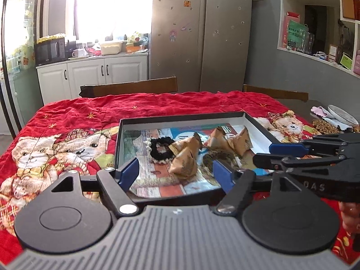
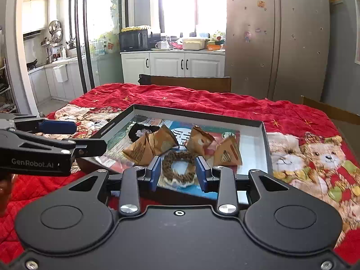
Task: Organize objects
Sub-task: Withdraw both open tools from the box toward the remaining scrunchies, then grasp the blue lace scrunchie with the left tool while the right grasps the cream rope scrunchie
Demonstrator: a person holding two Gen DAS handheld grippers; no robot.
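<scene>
A shallow black-rimmed tray [image 1: 180, 117] [image 2: 198, 115] lies on the red bear-print cloth. In it are several brown paper packets [image 1: 183, 157] [image 2: 146, 148], a black scrunchie [image 1: 160, 149] [image 2: 140, 128] and a brown leopard-print scrunchie [image 2: 178, 168] [image 1: 216, 157]. My left gripper [image 1: 176, 173] is open and empty over the tray's near edge. My right gripper [image 2: 178, 172] is open, its blue pads on either side of the brown scrunchie, which lies on the tray floor. Each gripper shows in the other's view, the right [image 1: 279, 155] and the left [image 2: 85, 137].
A plate, a cloth and a brown woven item [image 1: 324, 127] sit at the table's far right. Two wooden chair backs [image 1: 130, 87] [image 2: 189, 82] stand behind the table. Cabinets and a fridge [image 1: 202, 33] lie beyond.
</scene>
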